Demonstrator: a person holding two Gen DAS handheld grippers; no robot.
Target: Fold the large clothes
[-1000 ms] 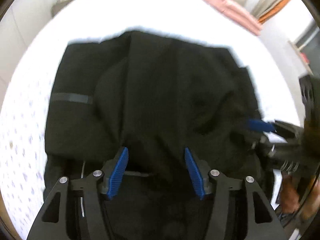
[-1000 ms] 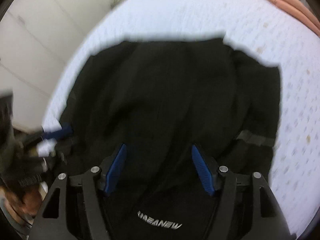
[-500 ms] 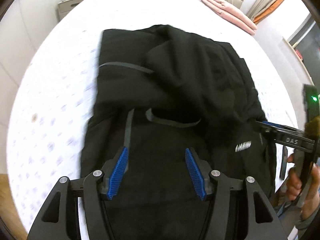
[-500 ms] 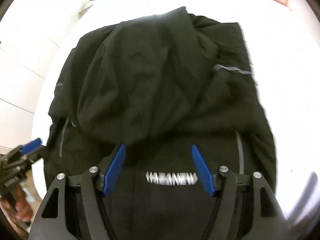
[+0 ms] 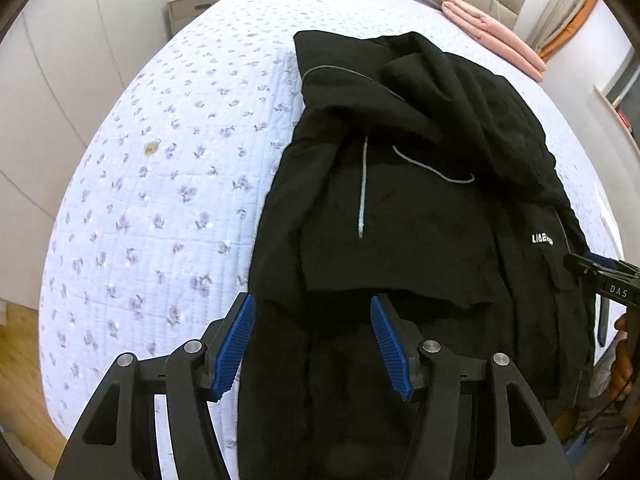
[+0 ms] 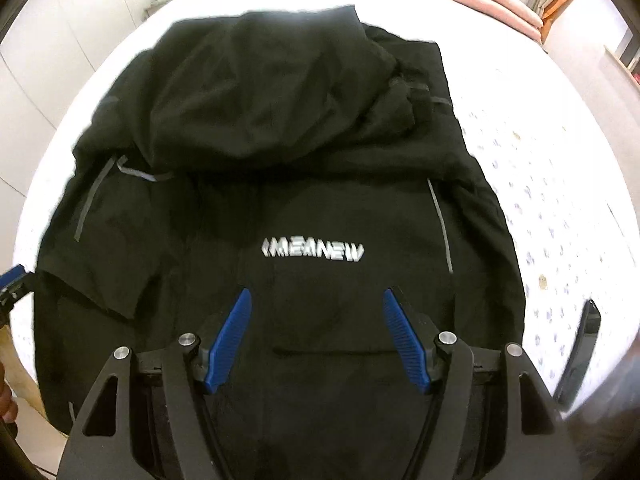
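A large black jacket (image 5: 420, 208) with grey reflective stripes and a white logo lies on the bed, its far part bunched and folded over itself. It also fills the right wrist view (image 6: 304, 184), logo facing up. My left gripper (image 5: 312, 340) is open and empty above the jacket's near left edge. My right gripper (image 6: 316, 336) is open and empty above the jacket's near middle, just below the logo. The right gripper's tip shows at the right edge of the left wrist view (image 5: 600, 272).
The bed has a white quilt with small purple flowers (image 5: 168, 184). Folded pink bedding (image 5: 496, 36) lies by the headboard. A nightstand (image 5: 192, 4) stands at the far left. A dark phone (image 6: 580, 356) lies on the quilt to the jacket's right. Wooden floor (image 5: 20, 360) shows at near left.
Both grippers have pulled back and risen from the jacket, staying open. More of the bed and the jacket's near part with its logo is in view.
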